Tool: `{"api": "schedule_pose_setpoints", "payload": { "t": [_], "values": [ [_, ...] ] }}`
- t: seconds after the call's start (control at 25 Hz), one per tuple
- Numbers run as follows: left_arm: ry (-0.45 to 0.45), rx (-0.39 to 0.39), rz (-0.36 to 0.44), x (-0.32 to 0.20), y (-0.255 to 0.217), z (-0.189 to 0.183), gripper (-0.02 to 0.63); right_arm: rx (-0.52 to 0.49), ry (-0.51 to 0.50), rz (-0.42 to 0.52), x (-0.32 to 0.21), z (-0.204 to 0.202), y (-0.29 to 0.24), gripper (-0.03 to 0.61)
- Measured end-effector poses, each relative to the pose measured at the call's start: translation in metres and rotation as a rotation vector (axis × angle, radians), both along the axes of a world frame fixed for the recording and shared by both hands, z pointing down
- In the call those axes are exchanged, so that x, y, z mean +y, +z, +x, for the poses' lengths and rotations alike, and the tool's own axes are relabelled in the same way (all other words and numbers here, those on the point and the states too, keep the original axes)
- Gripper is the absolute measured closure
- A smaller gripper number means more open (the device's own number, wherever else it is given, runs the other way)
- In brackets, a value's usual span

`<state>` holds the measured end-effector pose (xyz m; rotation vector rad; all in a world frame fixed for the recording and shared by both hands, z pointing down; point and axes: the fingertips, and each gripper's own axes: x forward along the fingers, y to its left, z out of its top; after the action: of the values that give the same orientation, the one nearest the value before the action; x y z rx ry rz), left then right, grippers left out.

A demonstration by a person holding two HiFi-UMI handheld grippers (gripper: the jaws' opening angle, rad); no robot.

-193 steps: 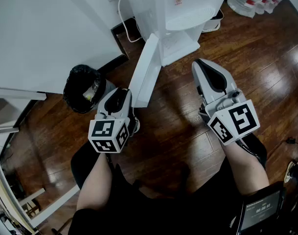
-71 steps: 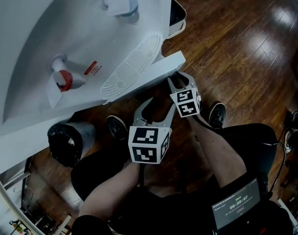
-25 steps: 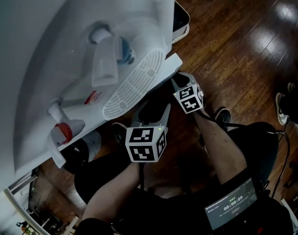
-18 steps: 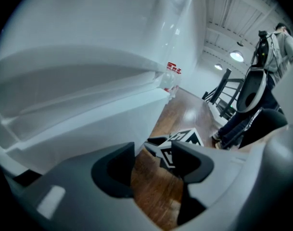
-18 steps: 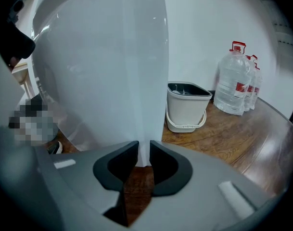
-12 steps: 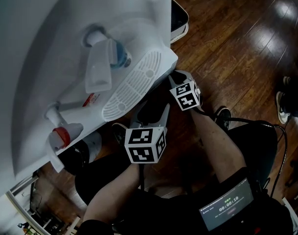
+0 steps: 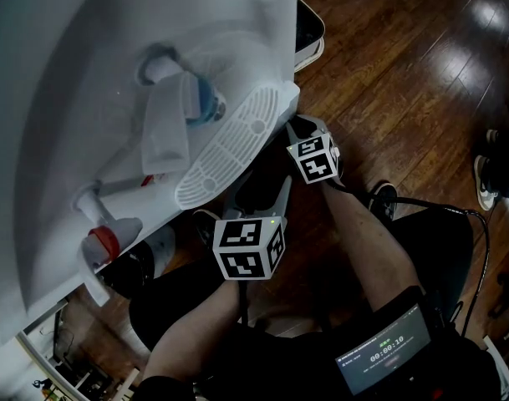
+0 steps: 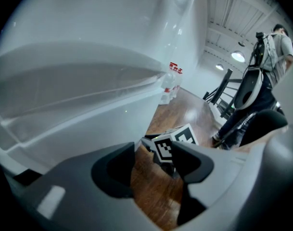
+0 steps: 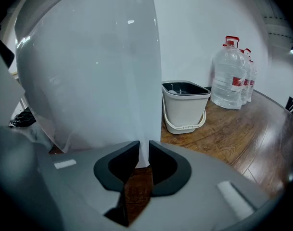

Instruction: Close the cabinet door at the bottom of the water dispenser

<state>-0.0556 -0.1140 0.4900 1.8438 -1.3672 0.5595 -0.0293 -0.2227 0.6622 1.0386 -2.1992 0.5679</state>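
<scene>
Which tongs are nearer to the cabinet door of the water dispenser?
Right. The right tongs grip the edge of the cabinet door; their jaws have just been closing on it. The left tongs hang back beside them, open and empty, apart from the door.

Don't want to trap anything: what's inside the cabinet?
Nothing inside shows. The door covers the opening, and from above the drip tray hides it. Only floor shows under the door's edge.
</scene>
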Motion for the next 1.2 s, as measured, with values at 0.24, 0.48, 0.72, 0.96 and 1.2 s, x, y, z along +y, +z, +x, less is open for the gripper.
{"api": "schedule_pose_setpoints", "payload": {
  "t": [0.24,0.48,0.72,0.96,1.2],
  "values": [
    [-0.005,0.003,-0.002,-0.002,-0.001,-0.003,0.359,-0.013,0.013,-0.009,-0.004,-0.005,0.001,0.517],
    [0.008,-0.002,-0.007,-0.005,-0.001,-0.004,0.359,0.012,-0.02,0.017,-0.009,-0.009,-0.006,0.52],
    [0.016,0.0,0.003,-0.01,-0.006,-0.004,0.359,-0.009,0.001,-0.013,-0.009,-0.006,-0.003,0.518],
    [0.014,0.031,0.037,-0.012,-0.025,0.007,0.359,-0.034,0.06,0.015,-0.008,0.013,-0.033,0.548],
    [0.039,0.069,0.14,-0.008,-0.066,0.03,0.36,-0.154,0.133,0.121,-0.012,0.03,-0.107,0.561]
  ]
}}
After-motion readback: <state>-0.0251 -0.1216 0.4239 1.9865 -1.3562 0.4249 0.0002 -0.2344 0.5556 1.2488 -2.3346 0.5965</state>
